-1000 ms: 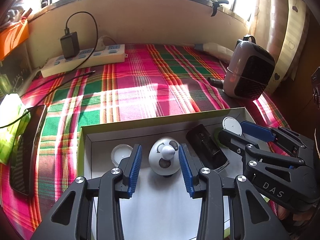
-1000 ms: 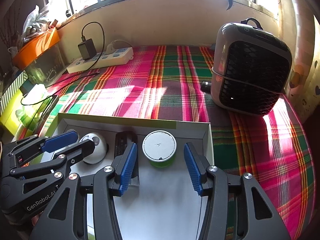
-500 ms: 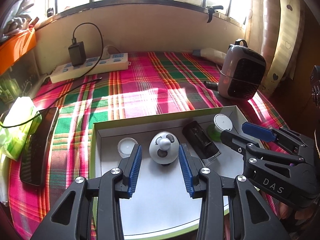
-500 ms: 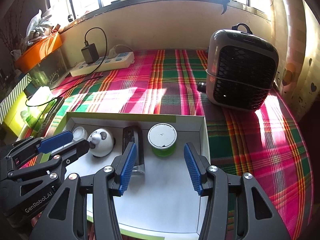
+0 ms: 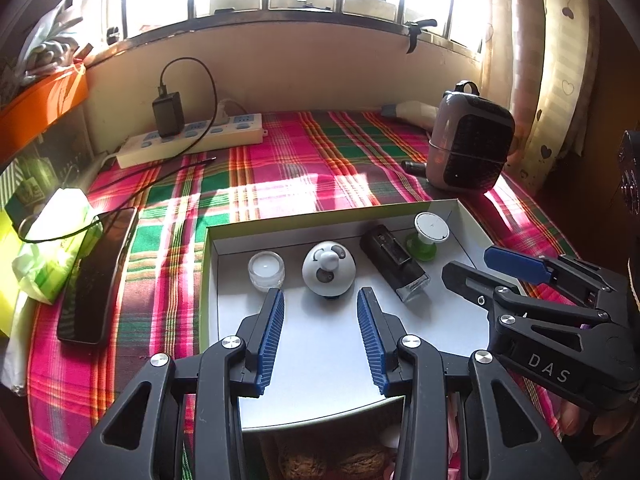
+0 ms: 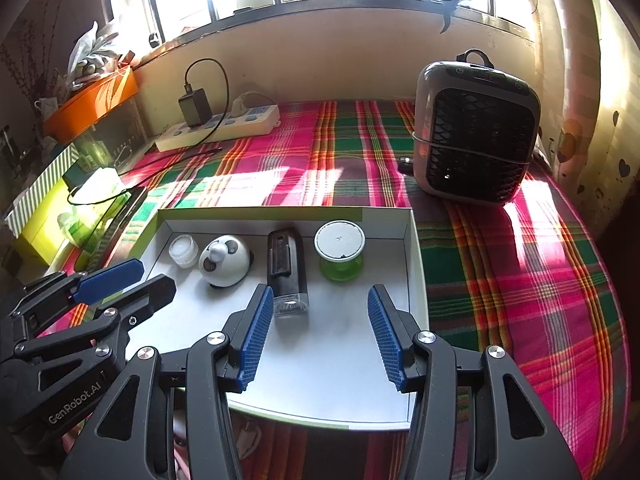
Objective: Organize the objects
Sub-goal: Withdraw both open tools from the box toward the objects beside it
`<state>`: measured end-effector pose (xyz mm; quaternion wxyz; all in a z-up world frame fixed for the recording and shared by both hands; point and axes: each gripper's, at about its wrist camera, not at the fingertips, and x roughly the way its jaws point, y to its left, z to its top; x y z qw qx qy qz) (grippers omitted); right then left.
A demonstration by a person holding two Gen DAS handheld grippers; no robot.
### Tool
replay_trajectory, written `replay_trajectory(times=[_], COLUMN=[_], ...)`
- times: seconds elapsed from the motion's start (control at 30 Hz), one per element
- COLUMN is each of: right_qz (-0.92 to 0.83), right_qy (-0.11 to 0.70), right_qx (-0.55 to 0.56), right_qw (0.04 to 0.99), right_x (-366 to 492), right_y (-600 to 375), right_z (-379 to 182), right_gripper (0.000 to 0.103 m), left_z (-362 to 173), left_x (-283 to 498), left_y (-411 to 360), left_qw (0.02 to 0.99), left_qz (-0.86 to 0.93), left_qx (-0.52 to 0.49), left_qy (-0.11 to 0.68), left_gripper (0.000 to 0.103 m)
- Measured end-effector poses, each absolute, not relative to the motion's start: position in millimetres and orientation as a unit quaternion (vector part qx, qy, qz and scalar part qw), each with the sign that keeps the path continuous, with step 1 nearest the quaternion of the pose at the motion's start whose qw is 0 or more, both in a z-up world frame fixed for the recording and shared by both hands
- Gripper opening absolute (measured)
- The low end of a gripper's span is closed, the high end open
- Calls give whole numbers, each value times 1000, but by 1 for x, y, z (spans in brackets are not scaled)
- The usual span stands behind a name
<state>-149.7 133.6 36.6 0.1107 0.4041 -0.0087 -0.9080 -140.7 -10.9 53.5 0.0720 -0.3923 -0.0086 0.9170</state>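
A shallow white box [image 5: 332, 364] with a green rim lies on the plaid cloth [image 5: 280, 168], filling the lower centre of both wrist views. Along its far wall sit four things in a row: a small clear jar [image 5: 266, 269], a round panda-faced white toy [image 5: 329, 270], a dark rectangular bottle [image 5: 394, 262] lying on its side, and a green spool with a white cap [image 5: 430, 230]. The left gripper [image 5: 320, 322] hangs over the box floor with its blue pads spread and nothing between them, the panda toy just beyond the tips. The right gripper [image 6: 320, 322] is likewise spread and empty, near the clear end of the bottle, with the spool ahead of it. Seen from the left camera, the right gripper juts in at lower right, close by. My judgement is that the row looks settled, so the main risk is a careless sweep: a finger catching the bottle could roll it into the spool or toy, and the two grippers, so near each other, could knock together or snag the light box wall and drag it across the cloth.
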Motion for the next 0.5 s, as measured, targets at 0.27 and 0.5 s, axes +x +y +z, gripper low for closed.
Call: replay_trajectory(times=[0.27,0.5], right_qz=[-909,-910], right_qy=[-6,5], right_qx=[397,387], right_qw=[123,151], right_x=[-131,-110], right_y=[130,127], right_z=[38,42], right_gripper=[51,51], left_z=[55,55], left_x=[-125,-104], left_y=[-17,-33], left_qw=[68,61], left_qz=[920,922], left_qx=[-387,-381], left_qy=[-10,-21], left_gripper=[36,36])
